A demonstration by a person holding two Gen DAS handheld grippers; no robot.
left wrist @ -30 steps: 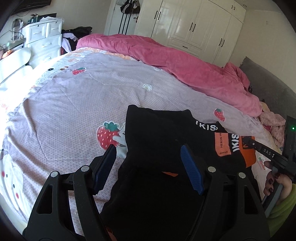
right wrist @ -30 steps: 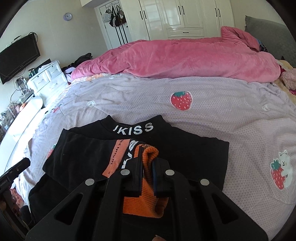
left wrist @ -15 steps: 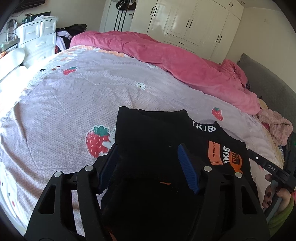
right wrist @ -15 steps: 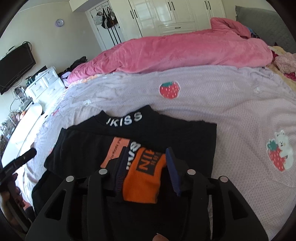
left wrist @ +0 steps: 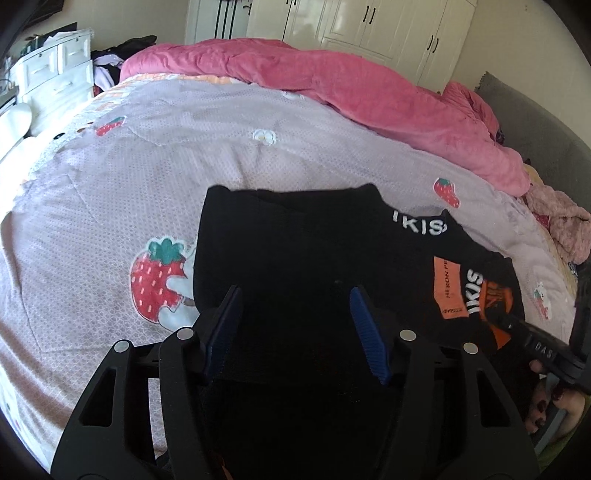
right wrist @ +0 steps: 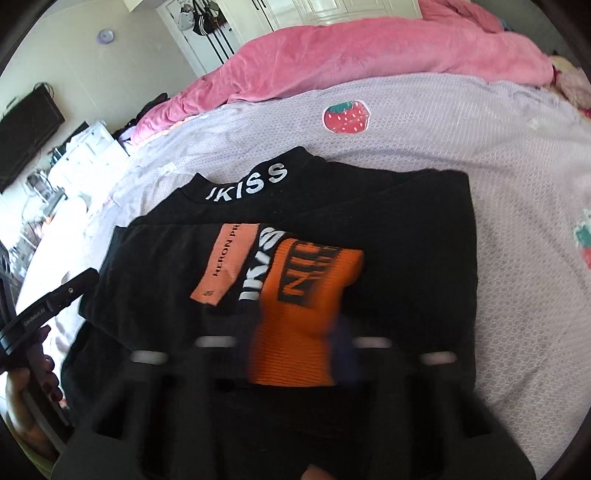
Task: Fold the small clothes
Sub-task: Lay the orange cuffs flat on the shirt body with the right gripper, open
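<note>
A small black top (left wrist: 295, 243) with white lettering on its collar lies on the bed, both sleeves folded across its front. It also shows in the right wrist view (right wrist: 406, 229). An orange cuff (right wrist: 306, 306) lies on top of it. My left gripper (left wrist: 295, 314) is open and empty, low over the top's left side. My right gripper (right wrist: 291, 343) is open and blurred, its jaws either side of the near end of the orange cuff. The right gripper's body shows at the right edge of the left wrist view (left wrist: 543, 347).
The bed has a lilac sheet (left wrist: 147, 166) with strawberry patches. A pink duvet (left wrist: 332, 85) is heaped along the far side. White drawers (left wrist: 55, 77) stand at the far left, wardrobes (left wrist: 369, 26) behind. A grey headboard (left wrist: 535, 122) is at right.
My right gripper was shut on the orange cuff, opened and let it drop flat on the top, then drew back. My left gripper stayed open and moved slightly forward over the top.
</note>
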